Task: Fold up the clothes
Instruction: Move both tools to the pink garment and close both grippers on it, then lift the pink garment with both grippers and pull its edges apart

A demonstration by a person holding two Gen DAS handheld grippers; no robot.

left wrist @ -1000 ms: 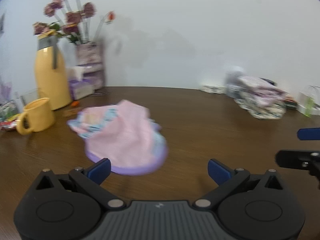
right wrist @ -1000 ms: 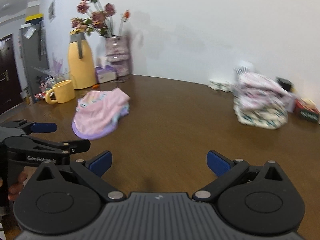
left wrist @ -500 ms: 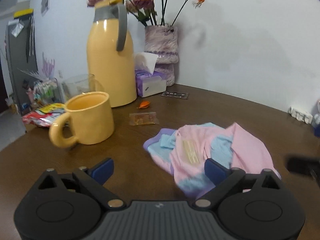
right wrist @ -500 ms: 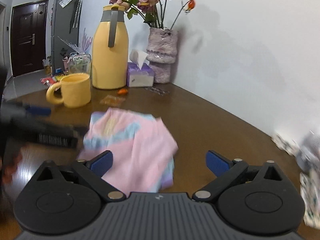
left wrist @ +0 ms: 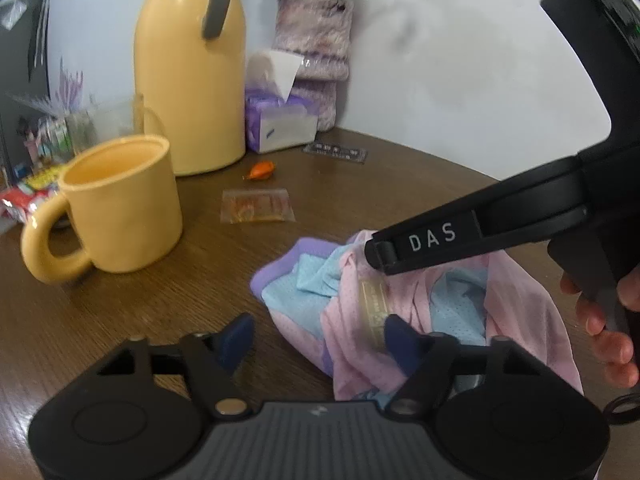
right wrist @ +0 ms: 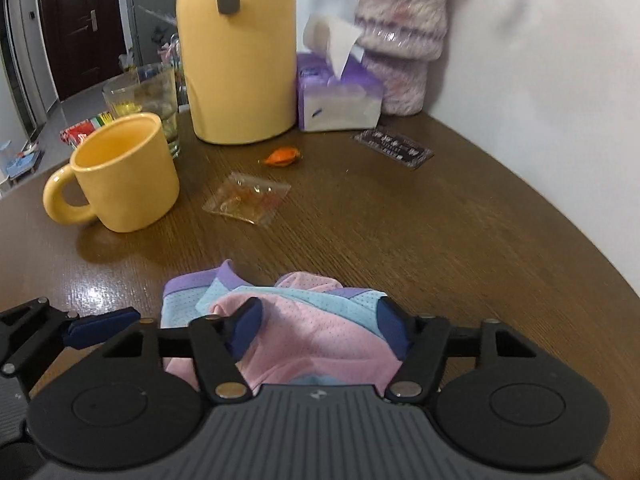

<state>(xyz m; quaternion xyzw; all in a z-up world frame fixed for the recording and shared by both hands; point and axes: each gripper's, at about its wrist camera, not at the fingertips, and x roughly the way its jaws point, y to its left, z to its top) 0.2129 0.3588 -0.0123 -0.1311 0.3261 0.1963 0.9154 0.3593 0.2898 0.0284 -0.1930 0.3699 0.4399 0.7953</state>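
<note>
A crumpled mesh garment in pink, light blue and purple lies on the brown wooden table. My left gripper is open, low at the garment's near-left edge, its right finger over the pink cloth. My right gripper reaches in from the right, held by a hand, its tip over the garment's top. In the right wrist view the right gripper is open, its fingers either side of a pink fold of the garment. A blue left fingertip shows at lower left.
A yellow mug stands left of the garment, with a yellow jug, a glass, a tissue box and a vase behind. A clear packet, an orange candy and a black card lie between. The wall is at right.
Both grippers have come down and forward onto the garment. The right gripper now straddles a pink fold, and the left sits at the garment's near edge.
</note>
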